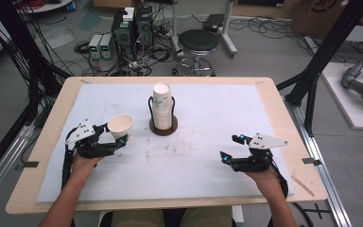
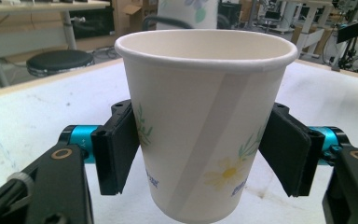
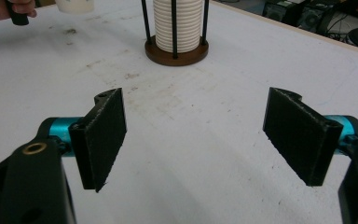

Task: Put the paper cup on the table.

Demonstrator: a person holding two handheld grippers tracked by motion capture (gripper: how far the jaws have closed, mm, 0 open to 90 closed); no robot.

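Left hand-held gripper: clamped on a single paper cup, pads pressing its two sides; the cup sits upright at the left of the worktop, left of the cup stack.
Right hand-held gripper: jaws spread wide, holding nothing, near right of the worktop.
Cup stack: nested paper cups standing in a wire-post holder with a round brown base, centre of the worktop.
Risk: thin paper wall may buckle or go oval if squeezed harder; a slack grip could let the tapered, smooth cup slide down out of the pads.
Materials: cup is matte white paper, rolled rim, printed daisy and leaves; pads are flat black foam-like slabs; worktop cover is white, stained, slightly fuzzy.
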